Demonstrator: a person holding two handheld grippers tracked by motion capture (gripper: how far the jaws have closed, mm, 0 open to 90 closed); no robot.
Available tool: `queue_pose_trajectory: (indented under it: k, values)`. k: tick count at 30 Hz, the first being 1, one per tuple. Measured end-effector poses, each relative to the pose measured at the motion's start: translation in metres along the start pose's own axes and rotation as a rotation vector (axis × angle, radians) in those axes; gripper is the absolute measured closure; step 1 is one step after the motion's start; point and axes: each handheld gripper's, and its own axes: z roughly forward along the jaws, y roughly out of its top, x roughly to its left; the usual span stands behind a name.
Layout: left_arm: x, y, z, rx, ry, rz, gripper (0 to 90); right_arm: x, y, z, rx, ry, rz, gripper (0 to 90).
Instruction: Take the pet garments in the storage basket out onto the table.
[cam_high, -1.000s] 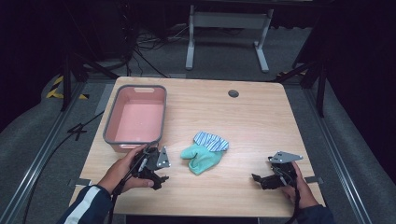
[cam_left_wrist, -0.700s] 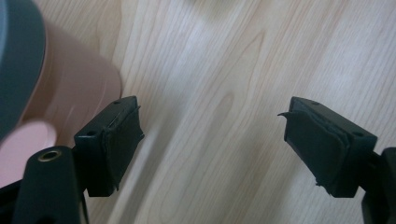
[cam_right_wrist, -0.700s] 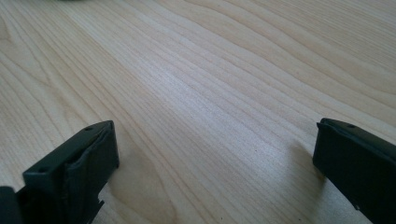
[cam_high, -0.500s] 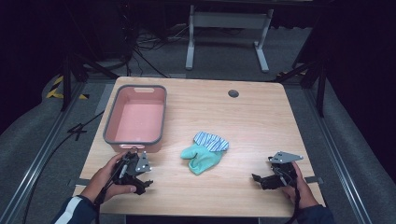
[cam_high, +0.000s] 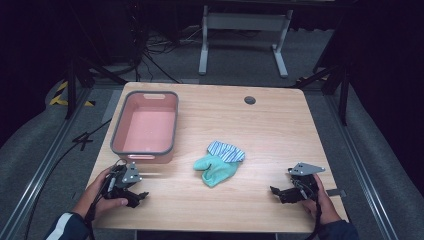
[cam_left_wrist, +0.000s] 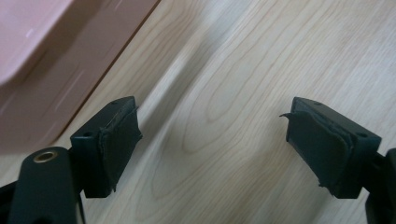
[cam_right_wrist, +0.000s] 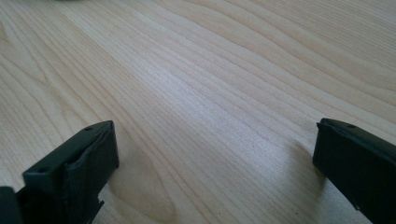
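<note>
Pink bin (cam_high: 145, 128) sits just ahead of the left gripper (cam_high: 131, 192), teal and striped socks (cam_high: 220, 162) lie between it and the right gripper (cam_high: 281, 192). Both jaws spread wide, holding nothing.

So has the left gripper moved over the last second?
Yes. The left gripper has pulled back toward the person and to the left, away from the socks; it now sits below the pink bin's near-left corner.
</note>
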Motion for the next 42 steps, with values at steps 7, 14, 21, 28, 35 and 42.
queue_pose_trajectory:
  k: [7, 14, 21, 28, 35, 42]
  values:
    - [0.006, -0.018, -0.001, -0.058, -0.038, -0.051, 17.6, 0.0, 0.0, 0.0, -0.001, 0.002, 0.004, 0.4]
    - [0.022, -0.045, -0.001, -0.149, -0.079, -0.151, 15.3, 0.0, 0.0, 0.0, -0.001, 0.002, 0.004, 0.4]
    - [0.018, -0.055, 0.001, -0.227, -0.03, -0.206, 14.0, 0.0, 0.0, 0.0, -0.001, -0.003, 0.002, 0.5]
    - [0.017, -0.055, 0.001, -0.226, -0.022, -0.217, 14.0, 0.0, 0.0, 0.0, -0.001, -0.001, 0.005, 0.5]
    - [0.017, -0.056, 0.001, -0.229, -0.011, -0.217, 13.9, 0.0, 0.0, 0.0, 0.0, -0.001, 0.003, 0.5]
    - [0.017, -0.056, 0.0, -0.226, -0.006, -0.207, 13.9, 0.0, 0.0, 0.0, 0.0, -0.002, 0.002, 0.5]
